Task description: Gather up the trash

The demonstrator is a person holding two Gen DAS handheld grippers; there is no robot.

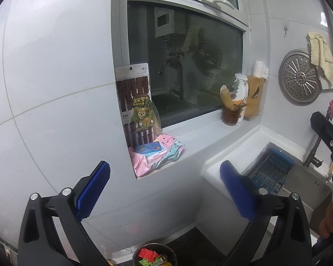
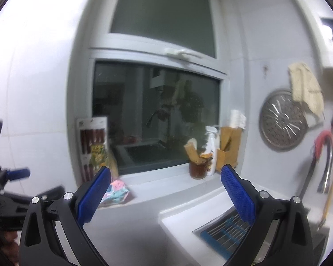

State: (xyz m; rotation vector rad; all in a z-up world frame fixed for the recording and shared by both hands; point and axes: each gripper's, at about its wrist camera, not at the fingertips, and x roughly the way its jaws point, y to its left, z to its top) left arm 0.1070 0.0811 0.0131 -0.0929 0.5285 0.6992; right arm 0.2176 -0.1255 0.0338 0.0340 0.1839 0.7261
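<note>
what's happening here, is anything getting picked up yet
Not yet. A person holds a gripper in each hand, and both the left gripper and the right gripper are open and empty, facing the windowsill. Pink and teal wrappers lie at the sill's left end, beside a tall upright package. A dark bowl below already holds colourful wrappers.
</note>
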